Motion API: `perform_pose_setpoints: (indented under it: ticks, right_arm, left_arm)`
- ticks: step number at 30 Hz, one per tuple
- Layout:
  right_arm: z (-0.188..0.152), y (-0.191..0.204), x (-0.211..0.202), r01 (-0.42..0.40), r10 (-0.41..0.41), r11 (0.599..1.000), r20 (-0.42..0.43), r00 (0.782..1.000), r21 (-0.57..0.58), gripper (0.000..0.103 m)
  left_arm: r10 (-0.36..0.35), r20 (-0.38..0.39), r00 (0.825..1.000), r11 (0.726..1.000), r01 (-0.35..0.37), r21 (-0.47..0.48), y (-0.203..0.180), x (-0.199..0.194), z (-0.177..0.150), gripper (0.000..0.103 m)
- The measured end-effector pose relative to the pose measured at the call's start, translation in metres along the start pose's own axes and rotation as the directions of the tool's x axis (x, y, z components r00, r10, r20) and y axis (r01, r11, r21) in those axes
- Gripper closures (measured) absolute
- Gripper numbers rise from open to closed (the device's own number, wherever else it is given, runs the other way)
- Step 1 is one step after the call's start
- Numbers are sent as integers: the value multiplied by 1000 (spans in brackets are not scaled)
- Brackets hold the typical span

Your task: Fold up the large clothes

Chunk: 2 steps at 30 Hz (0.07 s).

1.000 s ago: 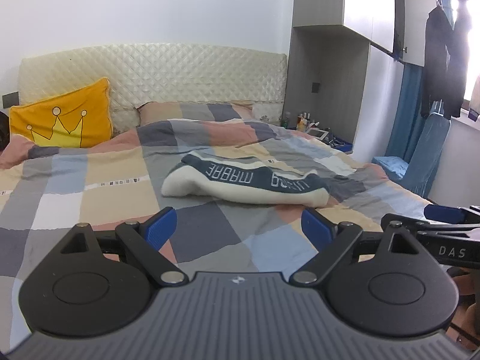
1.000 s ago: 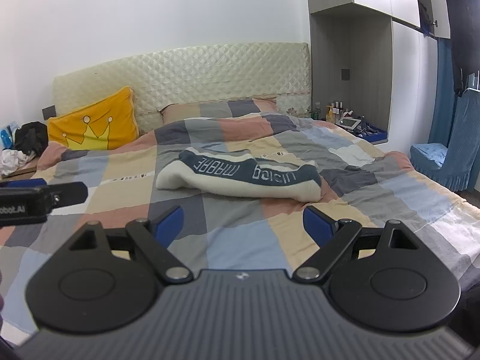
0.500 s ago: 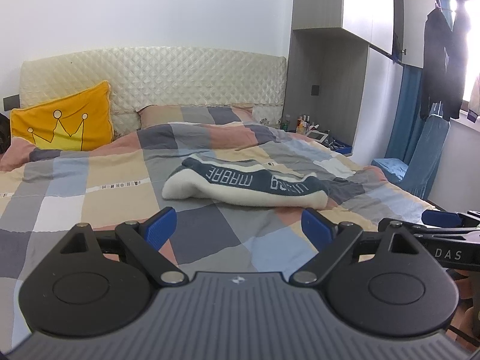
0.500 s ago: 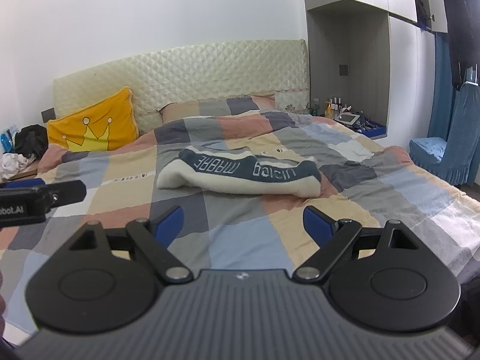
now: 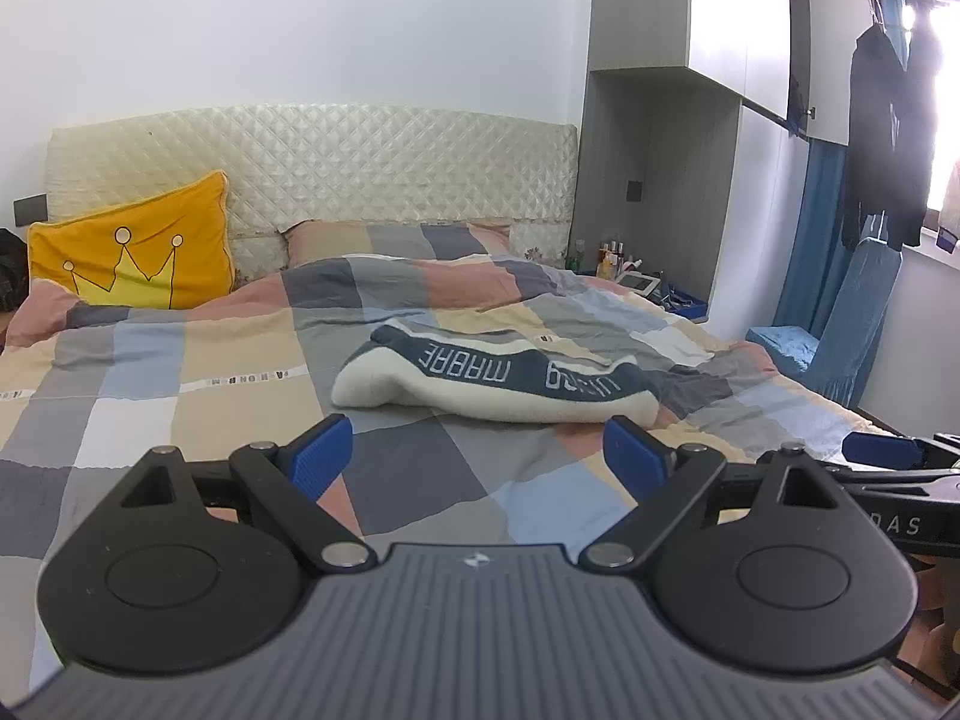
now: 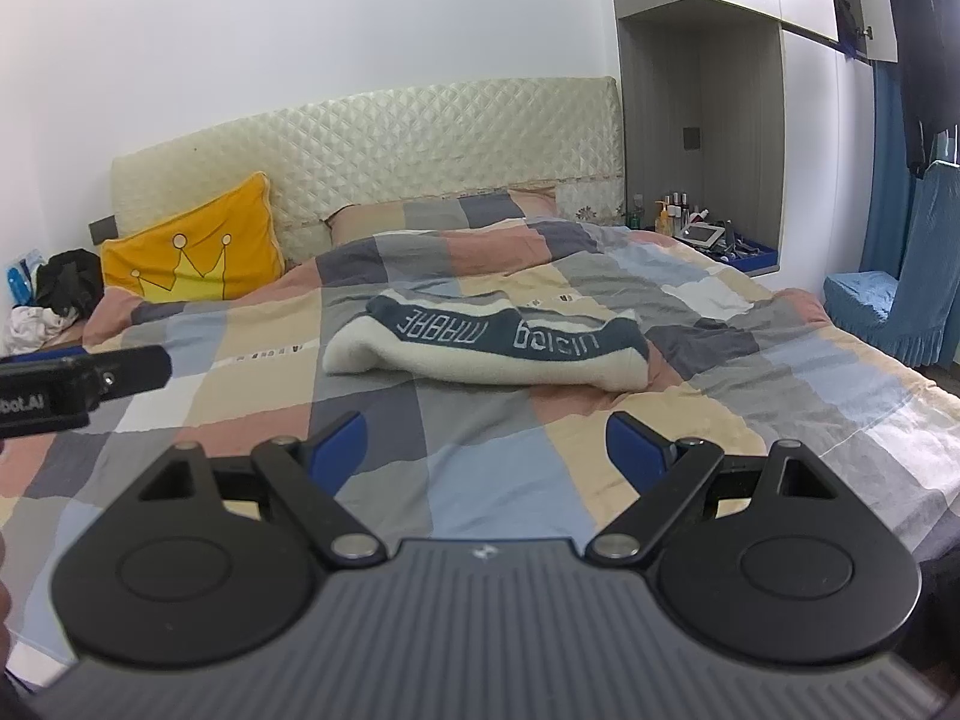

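1. A folded cream and navy garment (image 5: 492, 381) with white lettering is seen lying flat near the middle of the bed (image 5: 240, 360), on the patchwork cover, well short of the foot edge.
2. The left gripper (image 5: 480, 459) is held above the foot edge, its blue fingers (image 5: 318, 456) spread wide with nothing between them, apart from the garment.
3. The right gripper (image 6: 483, 450) is likewise spread wide and empty.
4. A yellow crown pillow (image 5: 132, 264) is propped at the head-left corner against the quilted headboard (image 5: 360, 168).
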State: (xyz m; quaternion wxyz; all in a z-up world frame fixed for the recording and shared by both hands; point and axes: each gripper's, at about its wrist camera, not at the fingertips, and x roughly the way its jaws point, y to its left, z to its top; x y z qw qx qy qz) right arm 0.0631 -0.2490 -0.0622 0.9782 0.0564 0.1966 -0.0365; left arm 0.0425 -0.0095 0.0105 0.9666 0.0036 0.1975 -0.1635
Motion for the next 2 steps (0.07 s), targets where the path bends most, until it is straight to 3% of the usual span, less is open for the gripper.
perform_pose_setpoints:
  ticks: [2]
  right_arm:
    - [0,0,0,0,0,1000,0,1000,0,15]
  left_arm:
    - [-1,-2,1000,1000,1,-3,0,0,0,9]
